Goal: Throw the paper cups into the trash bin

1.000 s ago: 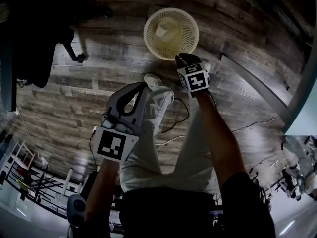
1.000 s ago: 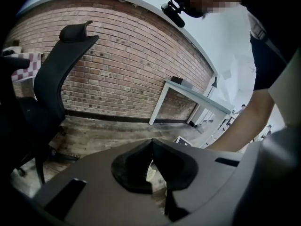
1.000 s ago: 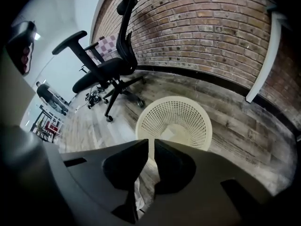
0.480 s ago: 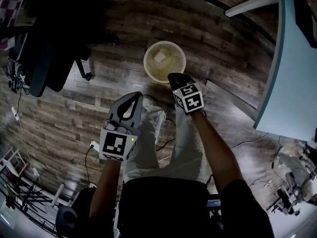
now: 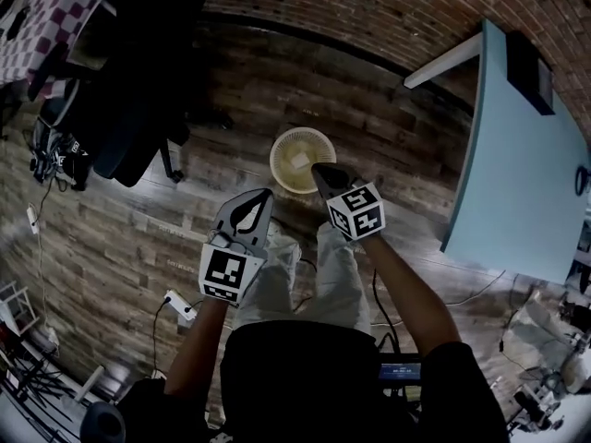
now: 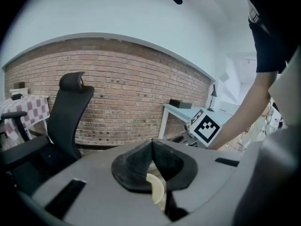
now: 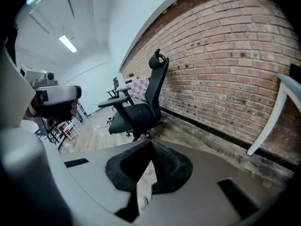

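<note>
A cream mesh trash bin (image 5: 302, 146) stands on the wooden floor, with a pale paper cup (image 5: 300, 161) lying inside it. My left gripper (image 5: 266, 193) is held up just left of the bin, high above the floor. Its jaws are shut with nothing between them (image 6: 151, 141). My right gripper (image 5: 317, 168) overlaps the bin's right rim in the head view, also well above it. Its jaws meet at the tip and are empty (image 7: 151, 142). A sliver of the bin (image 6: 158, 190) shows under the left jaws.
A black office chair (image 5: 120, 127) stands at the left, also in the right gripper view (image 7: 141, 108). A light blue table (image 5: 517, 155) fills the right side. A brick wall (image 5: 369, 12) runs behind. Cables and a power strip (image 5: 177, 305) lie on the floor by the person's legs.
Both grippers have risen and the view has pulled away from the floor, so the bin looks smaller. The brick wall and blue table have come into view. Both jaws stay closed and empty.
</note>
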A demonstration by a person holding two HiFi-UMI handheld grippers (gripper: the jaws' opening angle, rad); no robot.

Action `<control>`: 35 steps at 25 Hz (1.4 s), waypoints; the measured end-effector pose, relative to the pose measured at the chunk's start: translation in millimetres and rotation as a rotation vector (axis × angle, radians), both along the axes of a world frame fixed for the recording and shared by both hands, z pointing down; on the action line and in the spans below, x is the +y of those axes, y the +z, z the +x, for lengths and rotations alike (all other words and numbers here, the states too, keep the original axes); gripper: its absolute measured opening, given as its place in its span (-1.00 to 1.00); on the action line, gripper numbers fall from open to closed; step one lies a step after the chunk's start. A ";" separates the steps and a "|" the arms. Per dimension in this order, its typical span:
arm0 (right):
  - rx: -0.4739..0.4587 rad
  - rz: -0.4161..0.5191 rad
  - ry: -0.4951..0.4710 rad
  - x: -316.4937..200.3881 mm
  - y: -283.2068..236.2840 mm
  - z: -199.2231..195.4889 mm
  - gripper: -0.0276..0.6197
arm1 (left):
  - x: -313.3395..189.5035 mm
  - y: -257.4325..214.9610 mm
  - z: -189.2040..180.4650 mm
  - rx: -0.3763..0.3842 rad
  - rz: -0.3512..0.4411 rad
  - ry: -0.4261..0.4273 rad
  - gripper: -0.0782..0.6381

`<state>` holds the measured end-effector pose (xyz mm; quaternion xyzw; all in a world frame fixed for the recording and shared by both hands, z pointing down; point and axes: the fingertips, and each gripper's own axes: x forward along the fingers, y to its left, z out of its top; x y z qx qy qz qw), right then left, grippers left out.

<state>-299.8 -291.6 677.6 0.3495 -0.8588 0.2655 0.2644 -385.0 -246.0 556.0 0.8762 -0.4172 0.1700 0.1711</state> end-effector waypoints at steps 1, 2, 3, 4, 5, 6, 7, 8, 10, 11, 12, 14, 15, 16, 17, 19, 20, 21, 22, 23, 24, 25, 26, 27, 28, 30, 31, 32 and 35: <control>-0.004 0.024 -0.005 -1.2 -14.5 -0.6 -0.90 | 0.7 -7.9 2.3 0.002 0.014 0.004 -0.78; -0.008 0.047 -0.010 -2.0 -29.0 -1.3 -0.90 | 1.4 -15.9 4.8 0.004 0.028 0.008 -0.78; -0.013 0.070 -0.013 -2.7 -43.7 -2.1 -0.90 | 1.7 -24.2 7.1 0.007 0.043 0.011 -0.78; -0.019 0.093 -0.015 -3.3 -58.4 -3.2 -0.90 | 1.7 -32.7 9.3 0.011 0.057 0.014 -0.78; -0.027 0.117 -0.016 -3.6 -73.0 -4.6 -0.90 | 1.4 -41.1 10.9 0.014 0.072 0.015 -0.78; -0.034 0.140 -0.019 -3.4 -87.4 -6.2 -0.91 | 1.1 -49.3 12.0 0.017 0.086 0.015 -0.78; -0.040 0.163 -0.023 -3.3 -101.5 -7.9 -0.91 | 0.4 -57.3 12.6 0.018 0.100 0.014 -0.78; -0.044 0.188 -0.029 -3.7 -115.6 -9.5 -0.91 | -1.1 -65.5 13.0 0.019 0.117 0.011 -0.78; -0.055 0.236 -0.041 -5.1 -144.4 -12.5 -0.91 | -4.7 -82.1 14.4 0.025 0.150 0.010 -0.78; -0.066 0.259 -0.045 -4.7 -158.7 -14.6 -0.91 | -5.2 -89.7 15.1 0.029 0.163 0.015 -0.78; -0.079 0.281 -0.047 -3.5 -172.7 -17.4 -0.91 | -4.9 -96.6 15.0 0.031 0.175 0.019 -0.78; -0.107 0.323 -0.049 -0.1 -200.3 -23.8 -0.91 | -4.5 -110.3 12.1 0.041 0.194 0.018 -0.78; -0.116 0.345 -0.049 1.1 -214.0 -26.1 -0.91 | -5.1 -117.6 10.5 0.047 0.204 0.015 -0.78; -0.124 0.368 -0.047 1.8 -227.4 -27.5 -0.91 | -6.4 -125.2 9.5 0.053 0.217 0.013 -0.78; -0.132 0.391 -0.043 1.9 -240.3 -27.9 -0.91 | -8.5 -132.8 9.1 0.056 0.234 0.012 -0.78; -0.149 0.435 -0.032 1.3 -263.4 -26.8 -0.91 | -14.4 -146.9 9.3 0.060 0.269 0.012 -0.78; -0.157 0.454 -0.025 1.8 -273.8 -26.1 -0.91 | -17.0 -153.1 9.2 0.061 0.284 0.011 -0.78; -0.164 0.473 -0.020 3.2 -283.8 -26.0 -0.91 | -18.8 -158.5 8.6 0.060 0.295 0.009 -0.78; -0.170 0.493 -0.017 5.2 -293.4 -26.6 -0.91 | -19.9 -162.8 7.2 0.059 0.303 0.007 -0.78; -0.174 0.512 -0.016 7.6 -302.5 -27.8 -0.91 | -20.8 -167.1 5.9 0.060 0.311 0.006 -0.78; -0.177 0.531 -0.016 10.3 -310.9 -29.3 -0.91 | -21.7 -172.6 5.1 0.065 0.322 0.006 -0.78; -0.179 0.549 -0.018 12.8 -318.4 -31.0 -0.91 | -22.5 -177.6 4.5 0.069 0.332 0.005 -0.78; -0.182 0.565 -0.021 15.1 -325.2 -32.9 -0.91 | -22.9 -181.0 3.6 0.069 0.336 0.005 -0.78; -0.186 0.578 -0.024 16.9 -331.6 -35.2 -0.91 | -23.1 -184.0 2.6 0.067 0.338 0.007 -0.78; -0.192 0.588 -0.026 18.4 -337.6 -37.6 -0.91 | -23.3 -187.4 1.5 0.067 0.341 0.010 -0.78; -0.203 0.602 -0.029 21.4 -347.9 -42.6 -0.91 | -22.8 -194.0 -0.8 0.072 0.348 0.014 -0.78; -0.210 0.608 -0.031 23.2 -352.5 -45.3 -0.91 | -22.2 -197.2 -2.0 0.078 0.353 0.015 -0.78; -0.218 0.616 -0.035 25.0 -356.9 -48.1 -0.91 | -21.7 -200.4 -3.0 0.085 0.360 0.014 -0.78; -0.239 0.639 -0.032 27.6 -367.6 -53.5 -0.91 | -21.3 -207.1 -5.1 0.095 0.385 0.012 -0.78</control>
